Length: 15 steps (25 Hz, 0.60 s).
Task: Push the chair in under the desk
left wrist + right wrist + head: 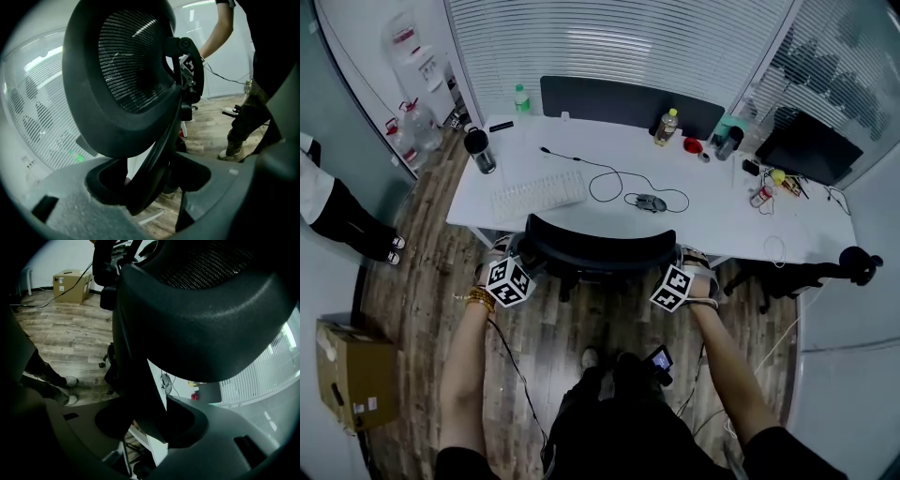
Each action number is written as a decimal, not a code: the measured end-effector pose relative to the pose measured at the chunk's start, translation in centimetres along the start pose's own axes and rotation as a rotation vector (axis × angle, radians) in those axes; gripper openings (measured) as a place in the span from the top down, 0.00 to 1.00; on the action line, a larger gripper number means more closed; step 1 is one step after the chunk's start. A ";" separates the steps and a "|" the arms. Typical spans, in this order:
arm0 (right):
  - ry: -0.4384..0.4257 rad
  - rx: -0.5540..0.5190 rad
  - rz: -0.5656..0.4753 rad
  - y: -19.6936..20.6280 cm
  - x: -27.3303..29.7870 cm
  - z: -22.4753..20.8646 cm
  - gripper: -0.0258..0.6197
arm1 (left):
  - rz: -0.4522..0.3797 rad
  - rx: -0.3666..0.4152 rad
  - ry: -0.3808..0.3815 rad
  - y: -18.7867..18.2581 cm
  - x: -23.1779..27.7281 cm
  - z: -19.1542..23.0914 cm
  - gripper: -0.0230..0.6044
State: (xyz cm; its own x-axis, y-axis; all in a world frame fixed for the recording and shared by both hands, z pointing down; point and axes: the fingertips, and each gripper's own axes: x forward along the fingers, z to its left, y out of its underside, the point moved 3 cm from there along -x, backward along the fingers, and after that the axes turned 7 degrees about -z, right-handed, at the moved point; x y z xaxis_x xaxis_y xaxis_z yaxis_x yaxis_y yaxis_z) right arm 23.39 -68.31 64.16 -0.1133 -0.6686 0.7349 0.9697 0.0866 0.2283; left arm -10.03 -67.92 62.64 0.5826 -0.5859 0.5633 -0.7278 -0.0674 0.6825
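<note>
A black mesh-backed office chair (pixel 600 246) stands against the front edge of the white desk (pixel 712 202), its seat hidden under the desk. My left gripper (pixel 512 251) is at the left end of the backrest and my right gripper (pixel 688 257) at the right end. In the left gripper view the backrest (pixel 126 79) fills the frame, and its edge runs down between the jaws of the left gripper (pixel 150 187), which are shut on it. The right gripper view shows the same: the backrest rim (pixel 201 324) is clamped in the right gripper (pixel 150 423).
On the desk lie a keyboard (pixel 539 195), a mouse (pixel 651 202) with its cable, a black flask (pixel 480 150) and bottles (pixel 667 126). A cardboard box (pixel 354 373) sits on the wooden floor at left. A person (pixel 337 216) stands at far left. Another dark chair (pixel 806 272) is at right.
</note>
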 end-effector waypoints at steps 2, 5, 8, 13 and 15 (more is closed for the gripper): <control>0.002 -0.004 -0.001 0.0 0.1 -0.2 0.64 | 0.005 -0.006 0.000 0.0 0.1 0.2 0.49; 0.002 -0.010 -0.006 0.0 0.2 -0.4 0.65 | 0.025 -0.015 0.002 0.0 0.3 0.3 0.49; -0.003 -0.011 -0.017 0.1 0.0 0.0 0.64 | 0.046 -0.022 -0.027 0.1 0.4 -0.2 0.47; -0.006 -0.018 -0.037 0.0 0.0 -0.5 0.64 | 0.055 -0.021 -0.069 0.0 0.3 0.1 0.45; -0.001 -0.015 -0.041 0.1 0.0 -0.5 0.64 | 0.063 -0.025 -0.063 -0.1 0.4 0.1 0.45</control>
State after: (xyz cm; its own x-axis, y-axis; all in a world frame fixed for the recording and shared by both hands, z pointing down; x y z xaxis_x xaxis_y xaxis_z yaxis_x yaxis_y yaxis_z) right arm 23.57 -68.72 63.84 -0.1527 -0.6709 0.7257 0.9676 0.0480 0.2480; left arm -9.74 -68.27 62.74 0.5115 -0.6379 0.5757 -0.7524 -0.0088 0.6587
